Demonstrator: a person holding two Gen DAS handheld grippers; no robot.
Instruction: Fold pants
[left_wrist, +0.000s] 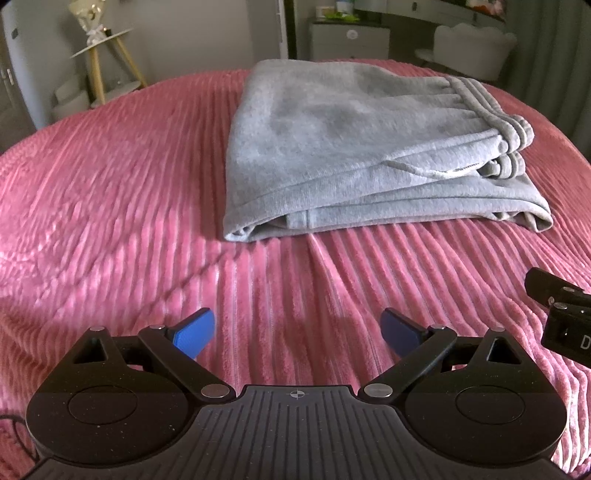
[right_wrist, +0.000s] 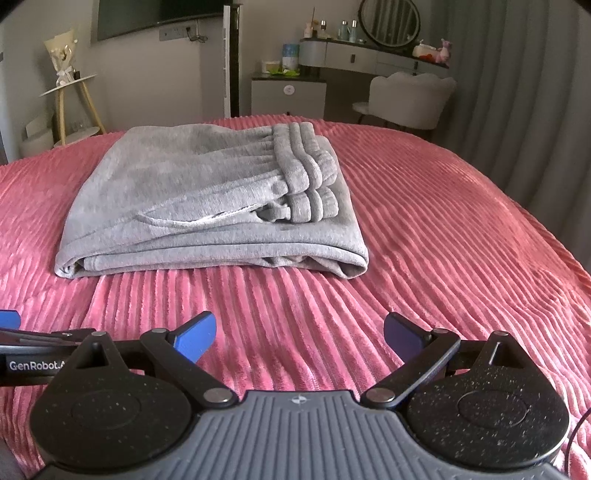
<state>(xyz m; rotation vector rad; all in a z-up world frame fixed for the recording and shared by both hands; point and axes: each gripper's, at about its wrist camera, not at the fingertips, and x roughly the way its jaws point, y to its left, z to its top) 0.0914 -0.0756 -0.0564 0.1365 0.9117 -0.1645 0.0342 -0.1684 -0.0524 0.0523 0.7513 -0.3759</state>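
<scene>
Grey sweatpants (left_wrist: 362, 147) lie folded in a flat rectangular stack on the pink ribbed bedspread (left_wrist: 129, 184), waistband at the right end of the stack. They also show in the right wrist view (right_wrist: 207, 206), with the waistband (right_wrist: 306, 177) on top at the right. My left gripper (left_wrist: 298, 334) is open and empty, hovering over the bedspread short of the pants' near edge. My right gripper (right_wrist: 300, 338) is open and empty, also short of the near edge. Neither touches the pants.
The pink bedspread (right_wrist: 443, 221) covers the whole bed. Beyond the bed stand a small round side table (right_wrist: 70, 88), a white cabinet (right_wrist: 288, 92), a vanity desk with a mirror (right_wrist: 373, 51) and a white chair (right_wrist: 410, 99). Grey curtains (right_wrist: 524, 92) hang at the right.
</scene>
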